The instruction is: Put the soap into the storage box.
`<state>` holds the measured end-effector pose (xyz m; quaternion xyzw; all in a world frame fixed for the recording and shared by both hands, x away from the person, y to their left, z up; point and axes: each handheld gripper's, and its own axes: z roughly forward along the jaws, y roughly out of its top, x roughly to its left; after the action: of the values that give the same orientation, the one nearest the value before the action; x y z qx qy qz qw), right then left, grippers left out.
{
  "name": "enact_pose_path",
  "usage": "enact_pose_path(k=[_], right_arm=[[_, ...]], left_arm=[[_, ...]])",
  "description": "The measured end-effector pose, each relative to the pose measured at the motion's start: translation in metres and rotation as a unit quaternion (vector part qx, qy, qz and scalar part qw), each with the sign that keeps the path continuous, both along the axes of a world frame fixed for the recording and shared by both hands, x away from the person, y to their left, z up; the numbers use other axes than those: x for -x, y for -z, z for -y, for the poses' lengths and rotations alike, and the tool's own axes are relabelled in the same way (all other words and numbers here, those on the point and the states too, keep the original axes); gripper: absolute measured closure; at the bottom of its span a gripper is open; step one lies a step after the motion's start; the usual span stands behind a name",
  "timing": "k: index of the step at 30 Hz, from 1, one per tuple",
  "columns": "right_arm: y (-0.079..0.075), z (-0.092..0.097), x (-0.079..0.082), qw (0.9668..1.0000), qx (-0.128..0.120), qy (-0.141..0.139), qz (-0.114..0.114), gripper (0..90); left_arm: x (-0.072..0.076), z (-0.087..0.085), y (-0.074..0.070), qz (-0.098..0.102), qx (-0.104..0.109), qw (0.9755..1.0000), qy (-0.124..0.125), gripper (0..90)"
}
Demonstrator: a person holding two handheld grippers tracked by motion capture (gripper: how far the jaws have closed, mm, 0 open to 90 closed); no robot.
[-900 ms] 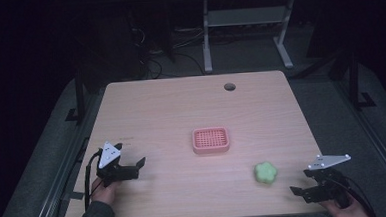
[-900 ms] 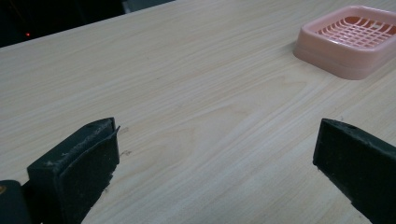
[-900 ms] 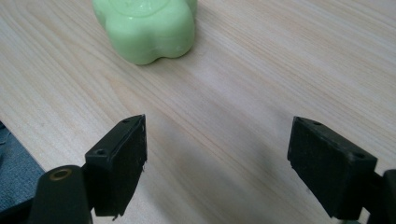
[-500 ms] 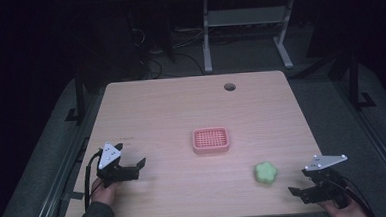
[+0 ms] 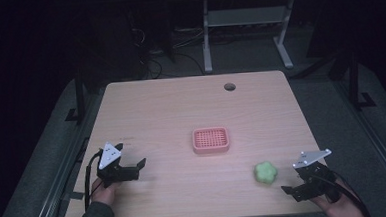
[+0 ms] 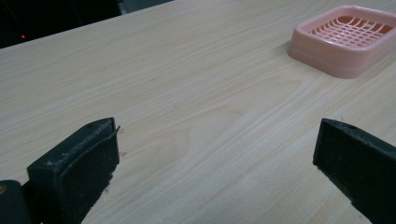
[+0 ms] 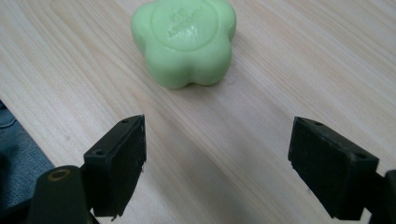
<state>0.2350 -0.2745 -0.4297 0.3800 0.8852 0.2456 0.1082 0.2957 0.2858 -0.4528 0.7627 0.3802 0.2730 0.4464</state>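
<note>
Soap [image 7: 184, 41] green, flower-shaped, smooth; dish [image 6: 348, 39] pink, slotted plastic.

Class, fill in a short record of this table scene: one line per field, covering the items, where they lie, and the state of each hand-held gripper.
Surface: wooden table
Green item: flower-shaped soap, lying flat near the table's front right
Pink item: slotted soap dish, empty, near the middle of the table
Soap and dish: apart, not touching
Right hand-held gripper: open, pointed at the soap, not touching it
Left hand-held gripper: open, holding nothing, at the front left of the table
</note>
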Motion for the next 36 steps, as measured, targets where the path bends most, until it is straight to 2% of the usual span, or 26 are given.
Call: enact_pose_path(k=[5,16,25,36], right_arm=[[-0.007,-0.004,-0.003,0.9999,0.002,-0.010,0.008,18.3],[-0.014,-0.017,-0.014,0.9993,0.016,-0.033,-0.001,17.2],[-0.014,-0.037,-0.026,0.9975,0.032,-0.062,-0.008,16.0],[-0.010,-0.045,-0.037,0.9967,0.038,-0.068,-0.025,14.8]], left_arm=[[-0.001,0.000,0.000,-0.001,-0.003,1.0000,0.000,0.0],[0.000,0.000,0.000,0.000,-0.003,1.0000,0.001,0.0],[0.000,0.000,0.000,0.000,-0.002,1.0000,0.001,0.0],[0.000,0.000,0.000,-0.001,-0.002,1.0000,0.000,0.0]])
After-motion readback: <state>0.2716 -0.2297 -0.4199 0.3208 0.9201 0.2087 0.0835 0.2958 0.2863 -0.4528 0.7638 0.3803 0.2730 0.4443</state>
